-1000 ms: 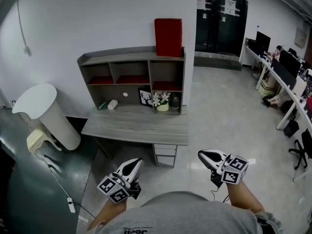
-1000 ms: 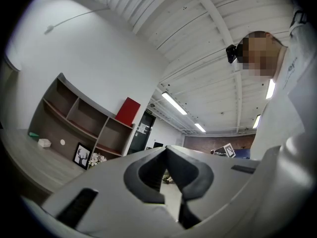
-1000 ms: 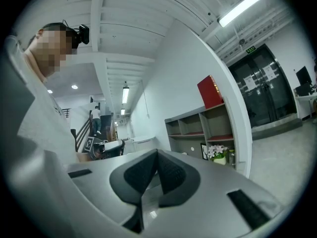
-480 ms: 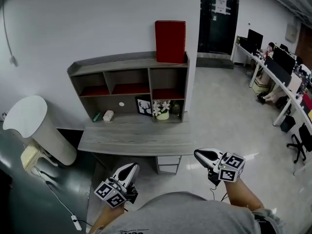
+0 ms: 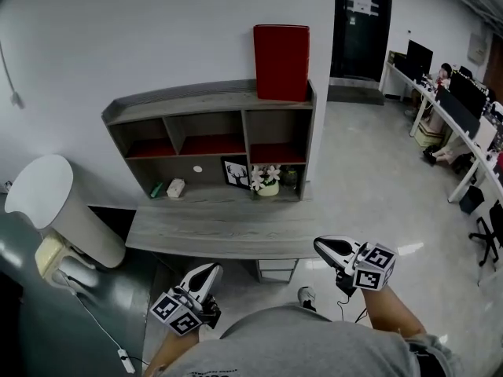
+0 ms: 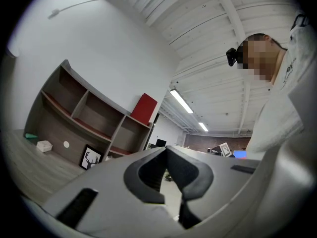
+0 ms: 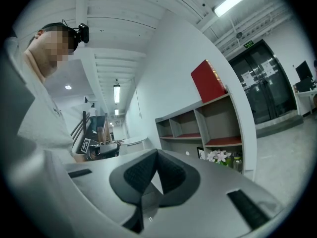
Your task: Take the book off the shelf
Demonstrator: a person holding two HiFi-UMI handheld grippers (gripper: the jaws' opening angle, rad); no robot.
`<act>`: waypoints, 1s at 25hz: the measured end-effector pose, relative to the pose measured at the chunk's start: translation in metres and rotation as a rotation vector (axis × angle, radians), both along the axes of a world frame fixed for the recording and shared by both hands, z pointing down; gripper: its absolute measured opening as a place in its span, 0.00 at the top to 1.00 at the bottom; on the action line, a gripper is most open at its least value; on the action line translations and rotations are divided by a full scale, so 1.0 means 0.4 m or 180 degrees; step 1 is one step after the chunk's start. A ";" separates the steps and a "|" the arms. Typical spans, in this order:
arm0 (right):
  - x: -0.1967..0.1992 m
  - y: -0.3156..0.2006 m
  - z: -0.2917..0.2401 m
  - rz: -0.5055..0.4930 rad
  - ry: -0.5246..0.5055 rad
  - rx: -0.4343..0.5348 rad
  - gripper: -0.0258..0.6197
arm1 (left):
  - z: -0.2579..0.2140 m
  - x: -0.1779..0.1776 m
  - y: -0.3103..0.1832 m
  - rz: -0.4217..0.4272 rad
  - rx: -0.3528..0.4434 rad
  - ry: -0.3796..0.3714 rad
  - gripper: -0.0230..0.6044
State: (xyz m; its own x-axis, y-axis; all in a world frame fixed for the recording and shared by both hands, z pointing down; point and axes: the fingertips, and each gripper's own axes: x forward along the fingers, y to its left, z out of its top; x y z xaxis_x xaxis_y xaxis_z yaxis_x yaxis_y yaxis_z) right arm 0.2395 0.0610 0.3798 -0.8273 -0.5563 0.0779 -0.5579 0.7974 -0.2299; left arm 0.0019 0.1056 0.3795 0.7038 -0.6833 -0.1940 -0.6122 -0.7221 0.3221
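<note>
The book (image 5: 281, 51) is a red hardback standing upright on the top board of the grey shelf unit (image 5: 182, 103), at its right end. It also shows in the left gripper view as the red book (image 6: 144, 108) and in the right gripper view as the red book (image 7: 208, 81). Both grippers hang low by my body, well short of the shelf. My left gripper (image 5: 209, 271) is shut with nothing in it, its tips meeting (image 6: 166, 149). My right gripper (image 5: 322, 247) is shut and empty too, its tips touching (image 7: 157, 152).
The shelf stands on a grey desk (image 5: 196, 234) with drawers beneath. A framed deer picture (image 5: 233, 173) and a flower pot (image 5: 267, 181) sit in the lower right bay. A white stool-like object (image 5: 55, 199) is at the left, office desks (image 5: 464, 124) at the right, glass doors (image 5: 361, 22) behind.
The desk and shelf have drifted slightly nearer and rightward in the head view. Both grippers stay low and shut. A shoe now shows by the desk.
</note>
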 end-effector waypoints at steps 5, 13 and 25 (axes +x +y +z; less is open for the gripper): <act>0.012 -0.143 0.017 -0.0177 -0.0060 -0.0012 0.95 | 0.010 0.012 -0.100 -0.0182 -0.0021 -0.0048 0.95; 0.079 -0.443 0.002 -0.0620 -0.0151 0.0007 0.95 | -0.020 0.134 -0.344 -0.0500 0.0020 -0.0066 0.95; 0.199 -0.780 -0.029 -0.0928 -0.0079 0.0148 0.95 | -0.091 0.344 -0.685 -0.0579 0.0123 -0.0183 0.95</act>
State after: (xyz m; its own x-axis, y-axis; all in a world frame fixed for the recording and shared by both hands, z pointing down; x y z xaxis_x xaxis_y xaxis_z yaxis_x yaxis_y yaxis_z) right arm 0.3190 -0.2511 0.3682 -0.9540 -0.2975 0.0357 -0.2985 0.9332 -0.2002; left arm 0.1397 -0.1684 0.3432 0.5800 -0.7932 -0.1856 -0.7505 -0.6089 0.2570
